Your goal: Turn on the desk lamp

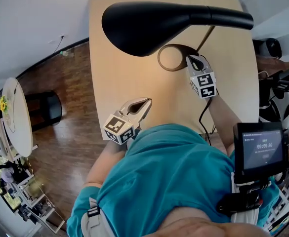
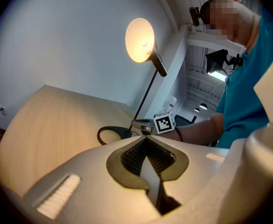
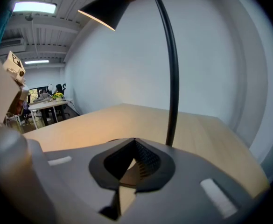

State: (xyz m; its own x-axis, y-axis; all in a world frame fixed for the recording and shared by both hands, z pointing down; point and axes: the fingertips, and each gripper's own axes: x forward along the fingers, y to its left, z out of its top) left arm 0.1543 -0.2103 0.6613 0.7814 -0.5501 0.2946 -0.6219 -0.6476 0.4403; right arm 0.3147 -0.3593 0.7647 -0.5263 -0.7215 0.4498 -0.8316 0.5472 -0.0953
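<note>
Hanging back over the near edge of the table (image 1: 129,68), the left gripper (image 1: 145,102) sits at about 7 o'clock from the lamp's foot. Its jaws are pressed together on nothing. It seems parked there only to stay out of the way, as this job needs one tool.

Further right, the desk lamp's black shade (image 1: 144,23) reaches over the table's middle. From the left gripper view its underside glows warm, so I judge the bulb is already lit.

Below the shade, the ring-shaped base (image 1: 160,59) lies flat on the wood. The thin stem (image 3: 172,78) rises from the ring's 3 o'clock side.

At that same side the right gripper (image 1: 191,59) points down, its tip at the base just beside the stem's foot. Its jaws are also closed, with only a sliver between the pads and nothing gripped. Closed jaws make a blunt tip, likely for pressing a switch. No view shows the switch itself.
</note>
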